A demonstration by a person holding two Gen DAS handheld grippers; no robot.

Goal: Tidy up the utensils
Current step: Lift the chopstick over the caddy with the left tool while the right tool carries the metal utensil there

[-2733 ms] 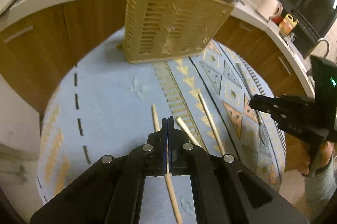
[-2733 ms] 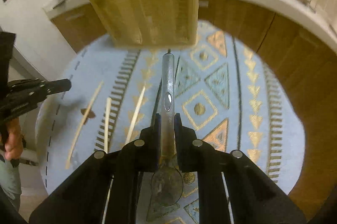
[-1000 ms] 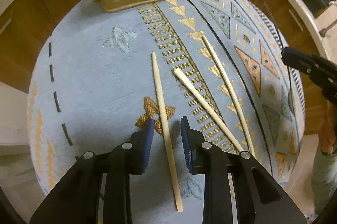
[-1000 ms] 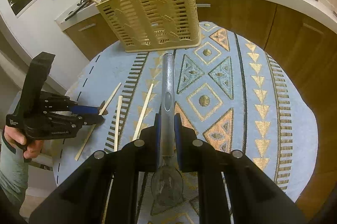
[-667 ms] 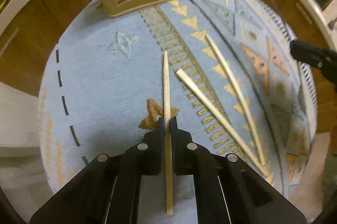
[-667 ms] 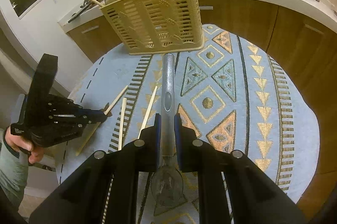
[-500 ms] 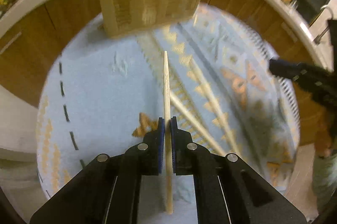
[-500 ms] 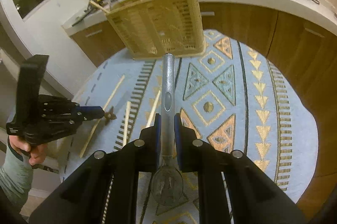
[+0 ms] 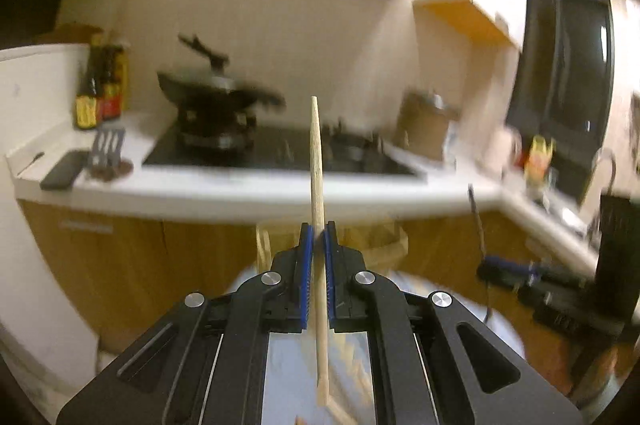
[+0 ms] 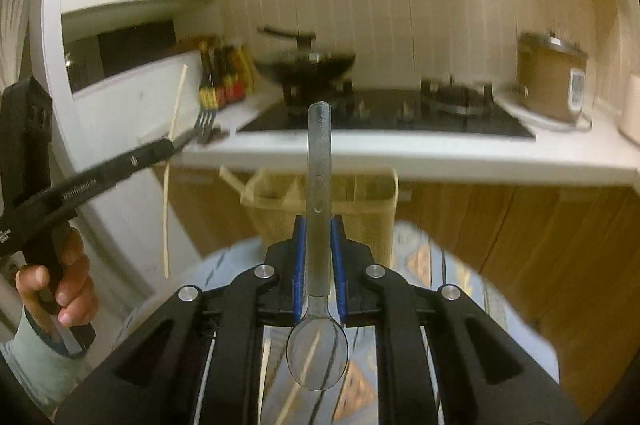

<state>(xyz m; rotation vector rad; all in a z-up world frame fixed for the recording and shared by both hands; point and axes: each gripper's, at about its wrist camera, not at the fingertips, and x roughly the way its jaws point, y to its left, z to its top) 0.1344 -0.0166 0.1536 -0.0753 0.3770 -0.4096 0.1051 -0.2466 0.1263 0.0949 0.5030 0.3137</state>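
Observation:
My left gripper (image 9: 316, 230) is shut on a wooden chopstick (image 9: 316, 161), which stands nearly upright between the blue pads, lifted above the blue patterned tablecloth (image 9: 286, 357). In the right wrist view the same left gripper (image 10: 176, 144) shows at the left with the chopstick (image 10: 171, 161) hanging through it. My right gripper (image 10: 318, 221) is shut on a clear plastic spoon (image 10: 319, 161), handle forward and bowl back between the arms. The beige slotted basket (image 10: 360, 193) stands beyond both grippers at the table's far edge; in the left wrist view the basket (image 9: 384, 239) is mostly hidden.
A white counter (image 10: 400, 145) runs behind the table, carrying a black stove with a wok (image 10: 308, 63), sauce bottles (image 10: 224, 77), a brown rice cooker (image 10: 550, 77) and a fork (image 10: 204, 123). Another chopstick (image 10: 290, 403) lies on the cloth. A person's hand (image 10: 60, 285) grips the left tool.
The left jaws closed on a chopstick lying on the cloth and lifted it. Both grippers rose and tipped upward, so the counter now fills both views. The spoon stays gripped.

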